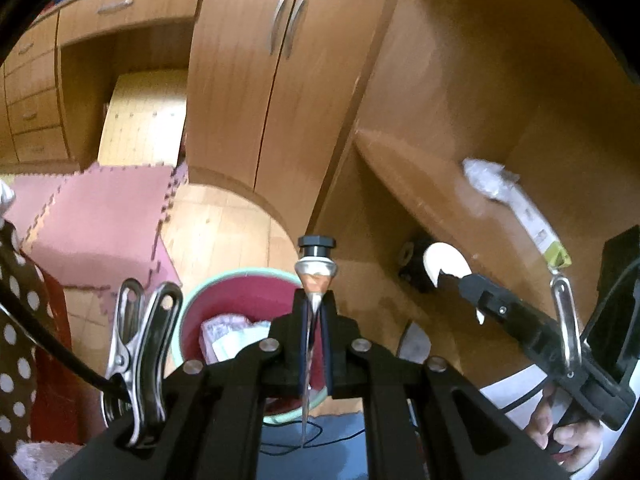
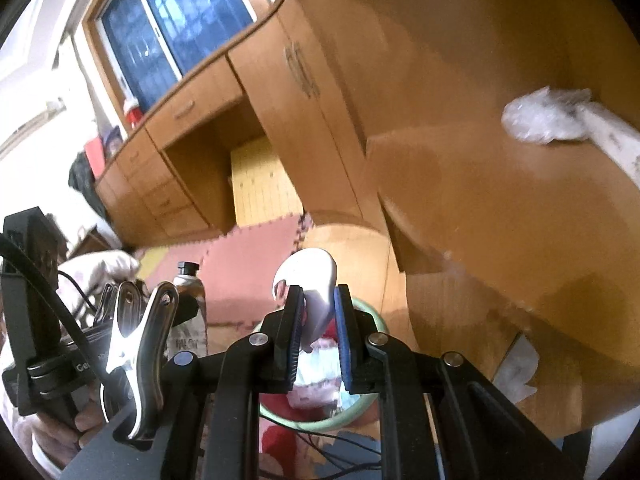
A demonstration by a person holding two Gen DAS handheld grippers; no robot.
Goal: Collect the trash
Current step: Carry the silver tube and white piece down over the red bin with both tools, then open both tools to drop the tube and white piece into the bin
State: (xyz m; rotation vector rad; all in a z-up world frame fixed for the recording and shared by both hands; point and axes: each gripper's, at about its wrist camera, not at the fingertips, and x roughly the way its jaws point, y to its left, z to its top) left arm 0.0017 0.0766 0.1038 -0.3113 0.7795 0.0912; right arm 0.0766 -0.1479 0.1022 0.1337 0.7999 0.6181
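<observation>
My left gripper (image 1: 316,306) is shut on a flattened metal tube (image 1: 316,270) with a black cap, which sticks up past the fingertips. It hangs above a red bin with a green rim (image 1: 224,280) that holds crumpled paper (image 1: 232,332). My right gripper (image 2: 318,298) is shut on a white curved plastic piece (image 2: 310,268), also over the bin (image 2: 316,426). In the left wrist view the right gripper (image 1: 450,278) and its white piece (image 1: 444,258) show at the right. The tube (image 2: 188,300) appears at the left of the right wrist view.
A crumpled clear wrapper (image 1: 486,178) (image 2: 544,118) and a long white packet (image 1: 532,220) lie on a wooden shelf (image 1: 420,184). Wooden cabinets (image 1: 248,100) stand behind. Pink foam mats (image 1: 100,216) cover part of the floor. A scrap of paper (image 2: 516,372) lies under the shelf.
</observation>
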